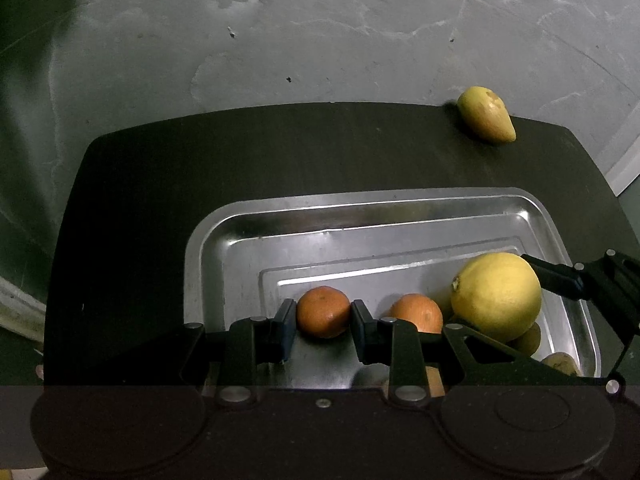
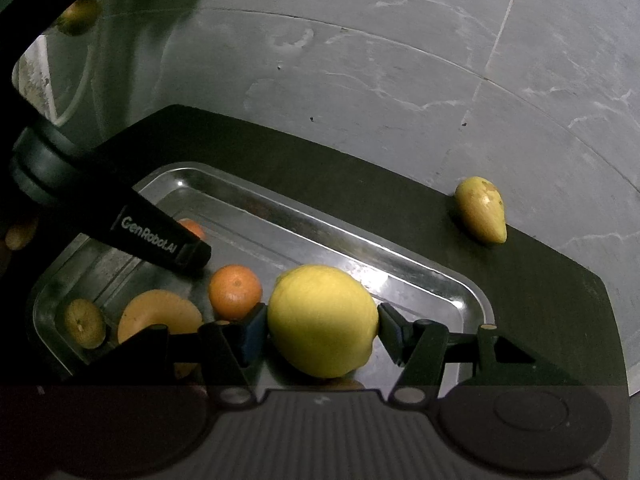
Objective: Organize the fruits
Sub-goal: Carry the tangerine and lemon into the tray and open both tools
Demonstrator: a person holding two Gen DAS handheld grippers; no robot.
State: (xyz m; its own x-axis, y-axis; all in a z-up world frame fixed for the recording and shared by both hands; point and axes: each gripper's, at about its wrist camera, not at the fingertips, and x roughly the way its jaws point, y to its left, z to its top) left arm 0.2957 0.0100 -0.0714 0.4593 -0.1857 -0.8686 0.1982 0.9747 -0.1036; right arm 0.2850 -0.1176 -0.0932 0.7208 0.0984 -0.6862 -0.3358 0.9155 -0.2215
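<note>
Fruits sit in a metal tray (image 1: 224,236) on a dark table (image 1: 160,184) above grey floor (image 1: 280,40); left tongs (image 1: 323,316) clamp a mandarin (image 1: 323,311), right tongs (image 2: 322,328) a lemon (image 2: 322,320).

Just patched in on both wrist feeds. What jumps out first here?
The big yellow citrus clamped in the right gripper over the metal tray stands out most. Beside it, the left gripper has its fingers around a small orange in the same tray. One yellow pear-shaped fruit lies alone at the dark table's far edge.

Two close downward wrist views, both over the metal tray (image 1: 240,216) and pear (image 2: 480,210).
</note>
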